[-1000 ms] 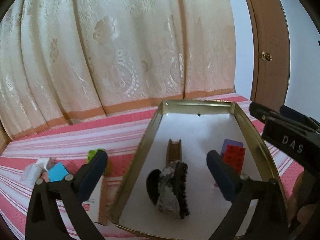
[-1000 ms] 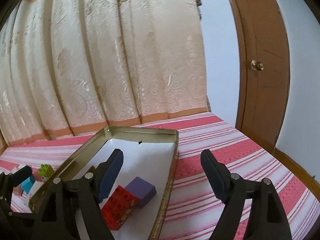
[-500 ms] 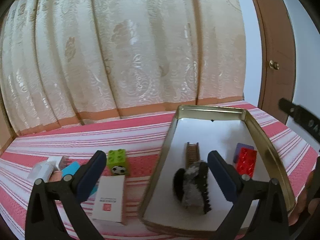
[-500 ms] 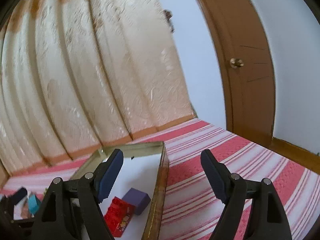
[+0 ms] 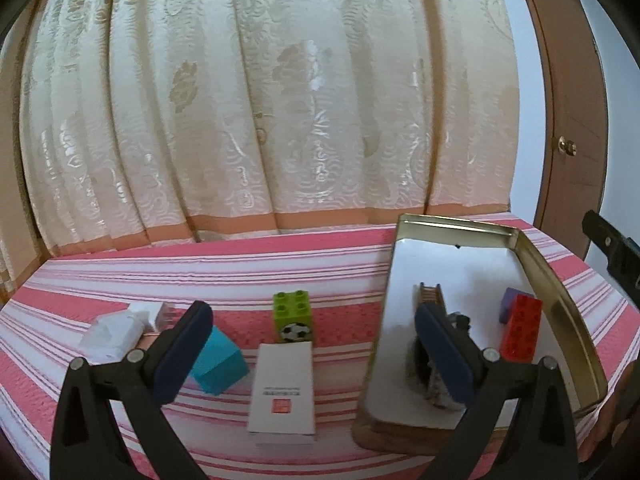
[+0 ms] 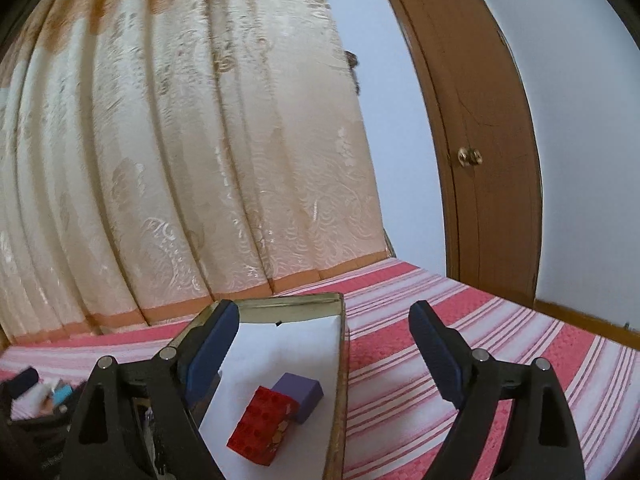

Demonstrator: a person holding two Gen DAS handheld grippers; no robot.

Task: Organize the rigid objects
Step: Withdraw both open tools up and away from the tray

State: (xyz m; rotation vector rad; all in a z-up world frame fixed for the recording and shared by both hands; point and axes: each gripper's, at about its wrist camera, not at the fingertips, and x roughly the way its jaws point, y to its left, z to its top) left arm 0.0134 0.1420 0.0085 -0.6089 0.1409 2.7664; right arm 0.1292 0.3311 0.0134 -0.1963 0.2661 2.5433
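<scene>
A gold metal tray (image 5: 560, 280) lies on the striped bed at the right. It holds a red brick (image 5: 522, 332), a purple block (image 5: 514, 300), a small brown ladder (image 5: 430, 296) and a dark hair claw (image 5: 438, 376). Left of the tray lie a green brick with a football (image 5: 293, 316), a white card box (image 5: 282, 388), a teal block (image 5: 218, 364) and white pieces (image 5: 116, 330). My left gripper (image 5: 316, 354) is open and empty above the card box. My right gripper (image 6: 324, 352) is open and empty over the tray's right rim (image 6: 340, 380), above the red brick (image 6: 262, 428) and purple block (image 6: 302, 396).
A cream patterned curtain (image 5: 260, 100) hangs behind the bed. A brown wooden door (image 6: 480, 140) with a brass knob stands at the right. The pink and white striped cover (image 6: 460, 340) stretches right of the tray.
My left gripper has pulled back and swung left, from over the tray to over the loose objects. My right gripper has lifted and turned right, toward the door.
</scene>
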